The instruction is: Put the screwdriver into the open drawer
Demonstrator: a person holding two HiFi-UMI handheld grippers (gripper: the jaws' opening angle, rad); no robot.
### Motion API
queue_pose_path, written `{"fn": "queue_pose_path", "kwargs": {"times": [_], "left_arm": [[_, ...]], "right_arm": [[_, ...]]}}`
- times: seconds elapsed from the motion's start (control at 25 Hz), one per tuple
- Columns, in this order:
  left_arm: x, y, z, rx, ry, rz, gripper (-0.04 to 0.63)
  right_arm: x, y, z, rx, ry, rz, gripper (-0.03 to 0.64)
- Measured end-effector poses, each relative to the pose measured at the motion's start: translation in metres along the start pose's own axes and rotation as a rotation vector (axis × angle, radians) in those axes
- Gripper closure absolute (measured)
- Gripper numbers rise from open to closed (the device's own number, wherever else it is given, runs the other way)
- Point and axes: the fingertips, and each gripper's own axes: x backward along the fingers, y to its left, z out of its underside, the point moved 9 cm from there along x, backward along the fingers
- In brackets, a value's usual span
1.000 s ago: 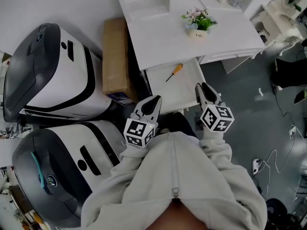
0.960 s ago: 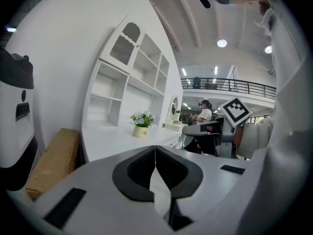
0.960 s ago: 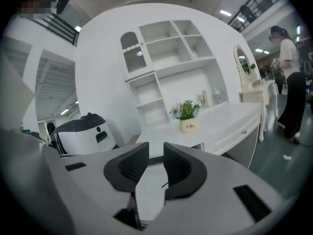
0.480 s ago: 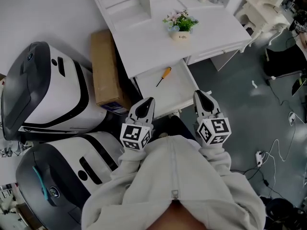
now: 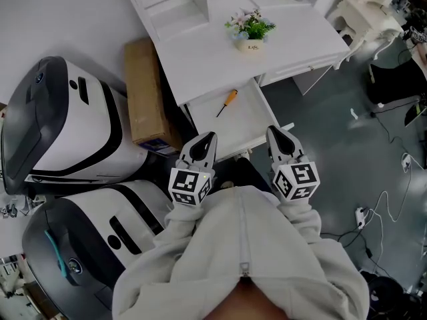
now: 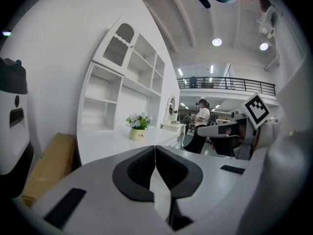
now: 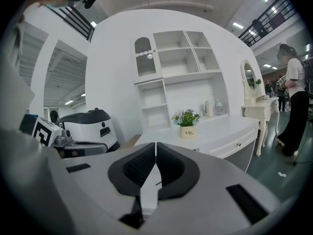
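Note:
The screwdriver (image 5: pixel 227 103), orange handle and thin dark shaft, lies loose on the floor of the open white drawer (image 5: pixel 243 129) under the desk top. Both grippers hover side by side at the drawer's near edge, apart from the tool. My left gripper (image 5: pixel 208 137) is shut, its black pads meeting with nothing between them (image 6: pixel 155 148). My right gripper (image 5: pixel 273 131) has its jaws closing down to touching, and its pads are also empty (image 7: pixel 156 146). Each one points over the drawer toward the desk.
A white desk (image 5: pixel 213 59) with a shelf unit carries a small flower pot (image 5: pixel 251 29). A cardboard box (image 5: pixel 143 92) stands left of the drawer. Two large white-and-black machines (image 5: pixel 60 119) (image 5: pixel 80 245) fill the left side. Grey floor with cables lies to the right.
The right gripper's jaws have come together and it has drifted slightly nearer the drawer. The left gripper has barely moved. The screwdriver lies where it was.

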Motion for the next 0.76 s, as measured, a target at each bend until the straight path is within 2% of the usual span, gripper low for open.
{"fn": "queue_pose_path", "kwargs": {"times": [0.76], "left_arm": [[0.007,0.006,0.004,0.003,0.019,-0.016,0.578]], "right_arm": [[-0.012,0.003,0.007,-0.029,0.037,-0.01,0.578]]}}
